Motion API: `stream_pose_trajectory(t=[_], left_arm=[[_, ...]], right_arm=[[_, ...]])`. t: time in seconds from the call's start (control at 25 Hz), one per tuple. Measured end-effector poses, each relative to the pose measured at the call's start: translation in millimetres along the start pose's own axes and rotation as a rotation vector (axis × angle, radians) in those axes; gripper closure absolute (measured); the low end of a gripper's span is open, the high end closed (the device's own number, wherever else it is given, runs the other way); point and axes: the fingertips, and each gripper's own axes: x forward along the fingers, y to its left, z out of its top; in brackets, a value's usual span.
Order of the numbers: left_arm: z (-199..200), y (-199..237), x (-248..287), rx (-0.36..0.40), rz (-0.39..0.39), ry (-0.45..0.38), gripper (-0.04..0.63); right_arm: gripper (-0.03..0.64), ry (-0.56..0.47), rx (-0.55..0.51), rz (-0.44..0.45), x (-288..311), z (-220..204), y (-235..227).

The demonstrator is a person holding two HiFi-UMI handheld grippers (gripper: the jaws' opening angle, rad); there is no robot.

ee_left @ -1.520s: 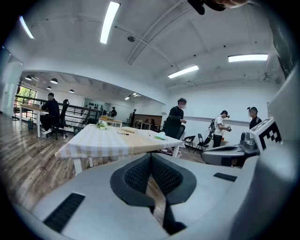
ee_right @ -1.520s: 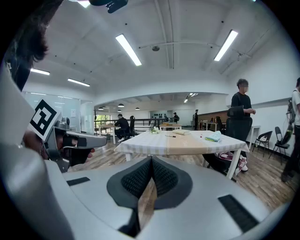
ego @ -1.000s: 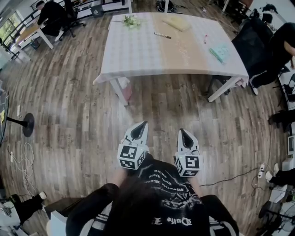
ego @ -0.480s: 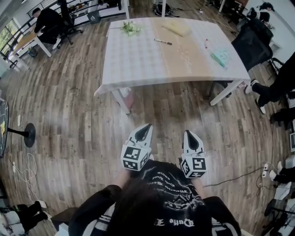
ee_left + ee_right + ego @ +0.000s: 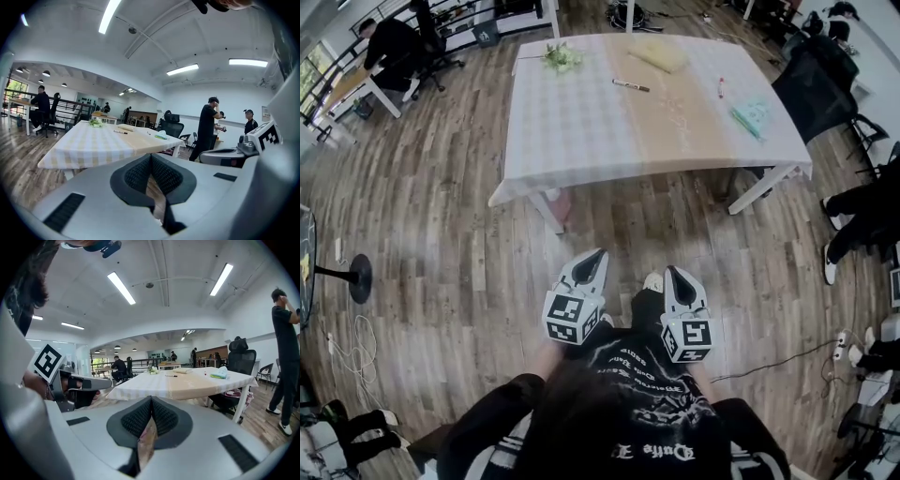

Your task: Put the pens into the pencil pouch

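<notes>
Task not begun: black pen (image 5: 630,85) and red pen (image 5: 720,88) lie loose on the far tabletop (image 5: 581,122), while the left hand-held gripper (image 5: 595,256) and right hand-held gripper (image 5: 673,273) are closed, empty and well short of it.

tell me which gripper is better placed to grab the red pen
Right, probably. The red pen lies toward the right of the table, more in line with the right gripper; the left gripper would have to cross. Both are shut, empty and well short of it.
</notes>
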Motion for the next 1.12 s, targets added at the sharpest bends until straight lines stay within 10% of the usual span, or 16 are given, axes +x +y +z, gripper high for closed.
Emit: stream_pose_trajectory(t=[1.12], left_arm=[[67,-26,314,-0.034,0.066,0.047,0.575]], right_arm=[[0.607,0.020,0.030,0.074,181,65,-282]])
